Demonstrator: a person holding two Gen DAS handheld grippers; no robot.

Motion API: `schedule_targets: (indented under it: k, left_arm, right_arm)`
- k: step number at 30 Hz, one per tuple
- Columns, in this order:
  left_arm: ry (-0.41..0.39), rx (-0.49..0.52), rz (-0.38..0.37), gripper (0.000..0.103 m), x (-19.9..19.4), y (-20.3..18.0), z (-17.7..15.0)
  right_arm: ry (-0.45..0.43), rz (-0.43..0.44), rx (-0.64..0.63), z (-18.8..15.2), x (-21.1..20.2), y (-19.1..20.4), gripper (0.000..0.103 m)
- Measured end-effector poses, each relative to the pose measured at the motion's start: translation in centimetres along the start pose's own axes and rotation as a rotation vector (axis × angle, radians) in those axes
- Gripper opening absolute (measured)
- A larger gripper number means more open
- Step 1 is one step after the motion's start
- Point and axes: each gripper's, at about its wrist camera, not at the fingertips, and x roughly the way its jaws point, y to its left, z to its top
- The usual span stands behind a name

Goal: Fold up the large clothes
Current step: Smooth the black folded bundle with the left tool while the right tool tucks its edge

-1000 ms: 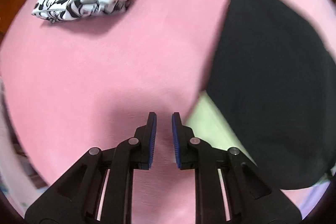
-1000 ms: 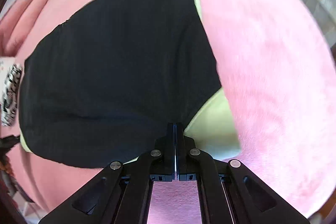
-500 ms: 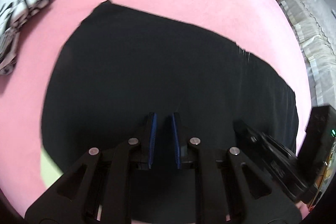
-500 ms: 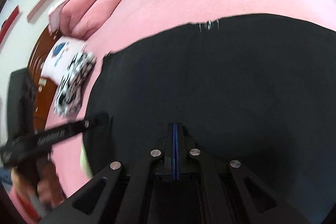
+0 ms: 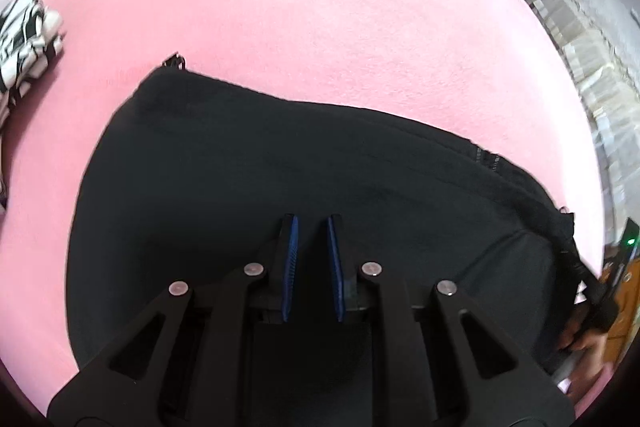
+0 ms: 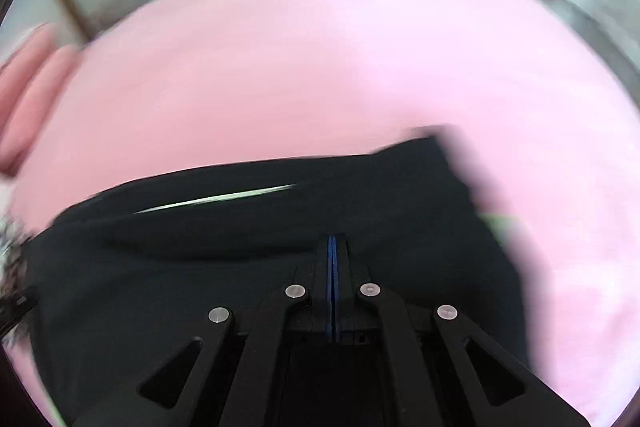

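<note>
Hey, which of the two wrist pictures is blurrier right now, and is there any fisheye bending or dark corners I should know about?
Right wrist view: heavily smeared, the black garment edges and the pink bedcover streaked, only the right gripper sharp. Left wrist view: mostly crisp, the garment's zipper legible, slight blur at the rim. Both views: strong fisheye bulge, black vignette in the corners.

Two steep close views, shared black garment (image 5: pixel 280 179)

Pink blanket (image 5: pixel 320 27) covers the bed. Black-and-white patterned cloth (image 5: pixel 24 35) lies at left edge, apparently folded.
</note>
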Motion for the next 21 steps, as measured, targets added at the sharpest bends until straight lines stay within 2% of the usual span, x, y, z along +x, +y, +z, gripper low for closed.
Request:
schedule_targets:
  k: [3, 5, 7, 9, 10, 12, 13, 14, 15, 16, 19, 21]
  left_arm:
    - [-0.014, 0.047, 0.052, 0.014, 0.2, 0.4, -0.2]
    - [-0.018, 0.068, 0.104, 0.014, 0.4, 0.4, 0.0]
    - [-0.003, 0.057, 0.133, 0.014, 0.4, 0.8, 0.0]
    - [0.009, 0.03, 0.108, 0.014, -0.6, 1.2, -0.5]
    - [0.008, 0.024, 0.101, 0.014, -1.3, 1.6, -0.6]
    - [0.015, 0.022, 0.096, 0.014, -2.1, 1.6, -1.2]
    - [0.02, 0.026, 0.098, 0.014, -2.2, 1.8, -1.1]
    - [0.026, 0.031, 0.103, 0.014, -2.6, 1.8, -1.5]
    - [0.031, 0.032, 0.11, 0.014, -2.8, 0.2, -1.6]
    - [0.037, 0.026, 0.119, 0.014, -3.2, 0.5, -2.4]
    - [0.071, -0.01, 0.114, 0.014, -3.4, 0.2, -4.1]
    - [0.088, -0.038, 0.112, 0.014, -3.9, 0.6, -5.8]
  right_arm:
    - [0.013, 0.021, 0.017, 0.9, -0.3, -3.2, 0.0]
    - [-0.019, -0.004, 0.011, 1.9, -1.6, -5.4, 0.0]
    - [-0.033, 0.07, 0.125, 2.3, -2.9, -6.9, 0.0]
    - [0.014, 0.186, 0.257, 2.7, -3.3, -9.3, 0.0]
    - [0.05, 0.215, 0.291, 2.7, -3.2, -9.9, 0.004]
    - [0.117, 0.261, 0.319, 2.2, -2.8, -11.2, 0.019]
    - [0.142, 0.27, 0.309, 1.9, -2.5, -11.1, 0.033]
    - [0.166, 0.279, 0.296, 1.5, -2.5, -11.2, 0.037]
    - [0.196, 0.284, 0.274, 1.1, -2.2, -10.6, 0.037]
    - [0.223, 0.283, 0.254, -0.5, -2.4, -9.9, 0.037]
    - [0.261, 0.308, 0.193, -1.3, -1.1, -8.3, 0.037]
    - [0.24, 0.284, 0.122, -1.9, -1.3, -6.8, 0.022]
